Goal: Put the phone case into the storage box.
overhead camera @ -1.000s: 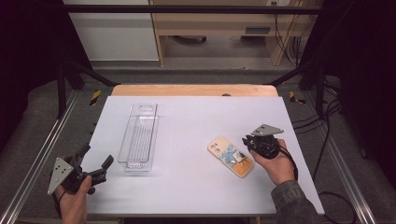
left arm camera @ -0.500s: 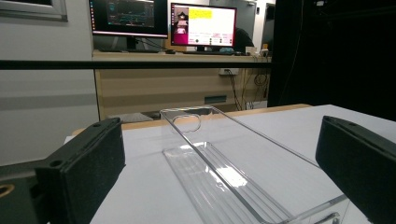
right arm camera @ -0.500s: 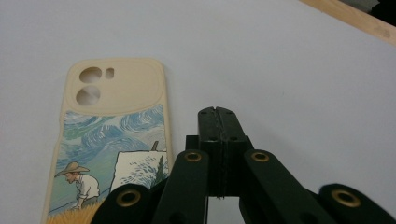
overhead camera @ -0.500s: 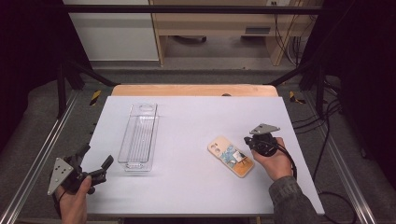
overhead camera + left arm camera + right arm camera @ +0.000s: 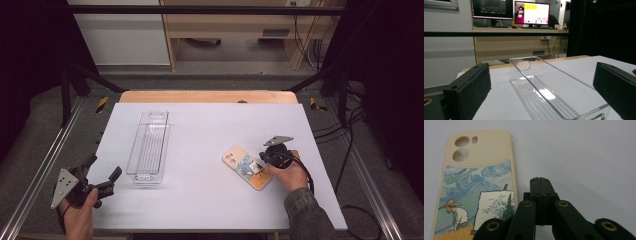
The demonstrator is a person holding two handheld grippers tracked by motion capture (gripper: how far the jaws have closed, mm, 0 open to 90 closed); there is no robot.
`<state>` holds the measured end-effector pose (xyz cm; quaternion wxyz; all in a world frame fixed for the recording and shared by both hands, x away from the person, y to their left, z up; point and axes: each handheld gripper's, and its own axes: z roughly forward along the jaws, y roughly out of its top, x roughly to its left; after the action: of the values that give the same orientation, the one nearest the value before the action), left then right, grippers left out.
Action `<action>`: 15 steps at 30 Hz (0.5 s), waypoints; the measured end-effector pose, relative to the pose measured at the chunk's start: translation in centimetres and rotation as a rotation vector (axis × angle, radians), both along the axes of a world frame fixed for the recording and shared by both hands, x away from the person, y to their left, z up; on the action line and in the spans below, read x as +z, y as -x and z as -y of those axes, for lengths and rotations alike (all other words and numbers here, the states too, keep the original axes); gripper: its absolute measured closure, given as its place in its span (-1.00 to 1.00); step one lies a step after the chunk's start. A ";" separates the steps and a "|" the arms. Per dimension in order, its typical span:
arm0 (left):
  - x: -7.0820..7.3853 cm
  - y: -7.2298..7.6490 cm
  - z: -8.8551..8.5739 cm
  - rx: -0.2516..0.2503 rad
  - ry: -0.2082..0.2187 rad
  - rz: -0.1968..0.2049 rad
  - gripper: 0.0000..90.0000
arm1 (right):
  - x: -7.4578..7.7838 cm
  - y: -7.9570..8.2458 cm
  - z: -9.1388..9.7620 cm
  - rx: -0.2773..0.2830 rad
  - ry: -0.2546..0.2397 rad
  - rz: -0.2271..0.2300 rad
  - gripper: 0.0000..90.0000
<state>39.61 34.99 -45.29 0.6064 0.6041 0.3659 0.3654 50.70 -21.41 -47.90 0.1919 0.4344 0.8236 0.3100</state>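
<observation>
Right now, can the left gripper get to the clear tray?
Probably yes. The left gripper is open and points at the clear tray, with bare table between them.

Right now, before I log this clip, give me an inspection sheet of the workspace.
Surface: white table, bare wooden strip at its far edge.
Job's things: clear plastic tray, empty; phone case with painted print, lying flat.
Clutter: nothing seen.
Grippers: left gripper open, at the near left corner, facing the tray; right gripper shut, beside the case, holding nothing.
Cables: black cable trailing from the right gripper.
Surroundings: metal frame, desk, monitors.
</observation>
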 end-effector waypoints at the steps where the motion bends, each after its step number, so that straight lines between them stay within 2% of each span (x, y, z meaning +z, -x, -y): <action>1: 0.0 0.0 0.0 0.000 0.000 0.000 -0.97 | -0.1 -0.1 0.0 0.002 -0.002 -0.002 1.00; 7: 0.0 0.0 0.0 -0.001 0.002 -0.002 -0.97 | -0.5 -0.4 -0.5 0.013 -0.017 -0.014 1.00; 15: 0.0 0.0 -0.1 -0.001 0.005 -0.002 -0.97 | -1.0 -0.6 -1.2 0.030 -0.012 -0.023 1.00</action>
<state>39.59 35.04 -45.29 0.6076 0.6031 0.3671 0.3638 51.26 -20.23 -48.86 0.1753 0.4267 0.8302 0.3129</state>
